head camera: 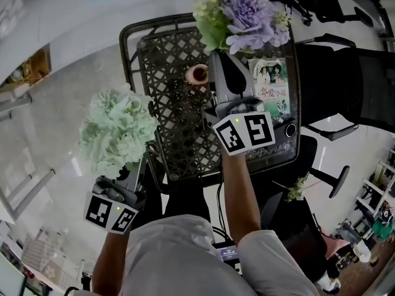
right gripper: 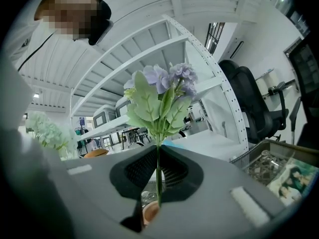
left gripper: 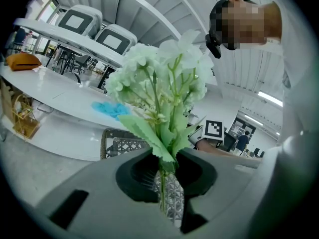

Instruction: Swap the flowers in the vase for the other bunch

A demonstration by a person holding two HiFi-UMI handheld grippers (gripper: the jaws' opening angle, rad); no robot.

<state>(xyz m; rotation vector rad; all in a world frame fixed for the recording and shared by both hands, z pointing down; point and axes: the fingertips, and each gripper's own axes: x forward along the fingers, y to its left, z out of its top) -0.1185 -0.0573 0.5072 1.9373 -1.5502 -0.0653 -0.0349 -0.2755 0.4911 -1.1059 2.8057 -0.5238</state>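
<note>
mid-swap: left gripper (left gripper: 165, 182) clenches the green bunch (head camera: 117, 128), right gripper (right gripper: 158, 183) grips the purple bunch (head camera: 247, 11) over the vase (head camera: 199, 74) (next, likely, guiding a stem straight in).

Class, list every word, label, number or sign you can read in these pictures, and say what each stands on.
"恋爱": red characters on the printed picture; the characters after them are too blurred to read surely.
Left marker cube and right marker cube: black-and-white square patterns, no letters.
Nothing else is readable.
</note>
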